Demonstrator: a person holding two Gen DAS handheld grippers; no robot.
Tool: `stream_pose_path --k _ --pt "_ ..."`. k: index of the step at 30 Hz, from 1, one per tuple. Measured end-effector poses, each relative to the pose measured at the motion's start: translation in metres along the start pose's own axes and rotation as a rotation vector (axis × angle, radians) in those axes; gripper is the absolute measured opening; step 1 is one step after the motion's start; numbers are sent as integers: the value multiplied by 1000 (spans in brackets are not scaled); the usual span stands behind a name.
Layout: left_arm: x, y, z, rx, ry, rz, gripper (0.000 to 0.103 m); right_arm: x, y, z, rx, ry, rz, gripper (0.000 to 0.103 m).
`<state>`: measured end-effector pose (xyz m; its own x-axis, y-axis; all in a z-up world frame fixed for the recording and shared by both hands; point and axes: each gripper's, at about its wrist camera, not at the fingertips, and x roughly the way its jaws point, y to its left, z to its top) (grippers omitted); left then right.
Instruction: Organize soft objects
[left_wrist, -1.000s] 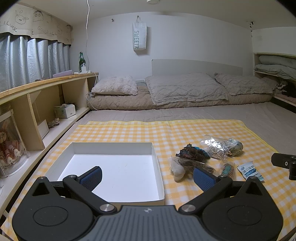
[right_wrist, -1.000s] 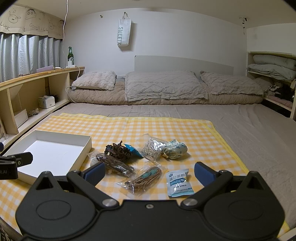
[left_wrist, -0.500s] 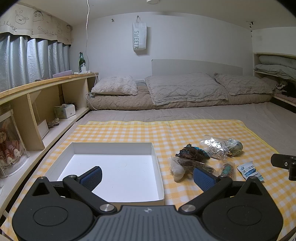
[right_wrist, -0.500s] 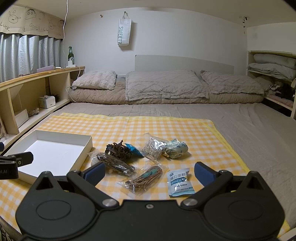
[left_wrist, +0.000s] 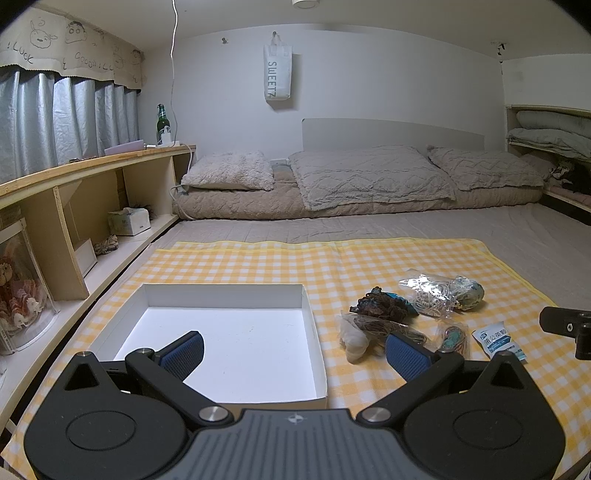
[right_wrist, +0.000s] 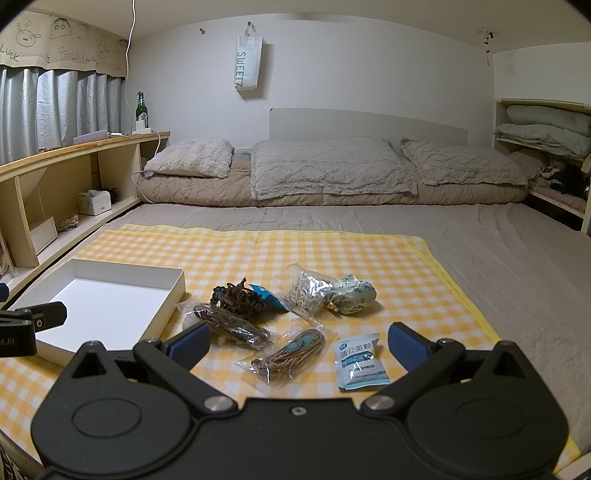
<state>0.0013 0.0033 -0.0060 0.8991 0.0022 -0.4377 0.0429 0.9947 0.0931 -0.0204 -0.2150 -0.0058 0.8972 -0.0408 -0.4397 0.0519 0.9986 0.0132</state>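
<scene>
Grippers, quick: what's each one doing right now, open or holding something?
Left gripper: open, holding nothing, over the white box.
Right gripper: open, holding nothing, above the packets.

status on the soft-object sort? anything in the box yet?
Done: nothing; the white box is empty. In hand: nothing; the left tool and right tool hover open. Left: all the soft items, from the brown bundle to the blue-white sachet, lie on the checked cloth.
</scene>
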Motion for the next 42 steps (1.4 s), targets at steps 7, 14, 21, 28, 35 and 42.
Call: stream_pose_path --k 7,14,21,28,35,42 --pt "0 0 0 0 0 0 103 0 0 0 0 1 0 103" --pt "0 0 0 0 0 0 103 1 0 0 2 2 1 103" --pt "0 0 -1 -1 2 1 103 1 0 0 2 2 1 103" --pt "1 -2 0 7 -1 9 103 1 -3 1 3 2 4 103" --pt "-4 -10 10 42 -30 5 103 -3 -6 2 22 -7 16 103" --pt "-9 -16 36 93 -113 -22 103 -10 -6 13 39 -43 28 103"
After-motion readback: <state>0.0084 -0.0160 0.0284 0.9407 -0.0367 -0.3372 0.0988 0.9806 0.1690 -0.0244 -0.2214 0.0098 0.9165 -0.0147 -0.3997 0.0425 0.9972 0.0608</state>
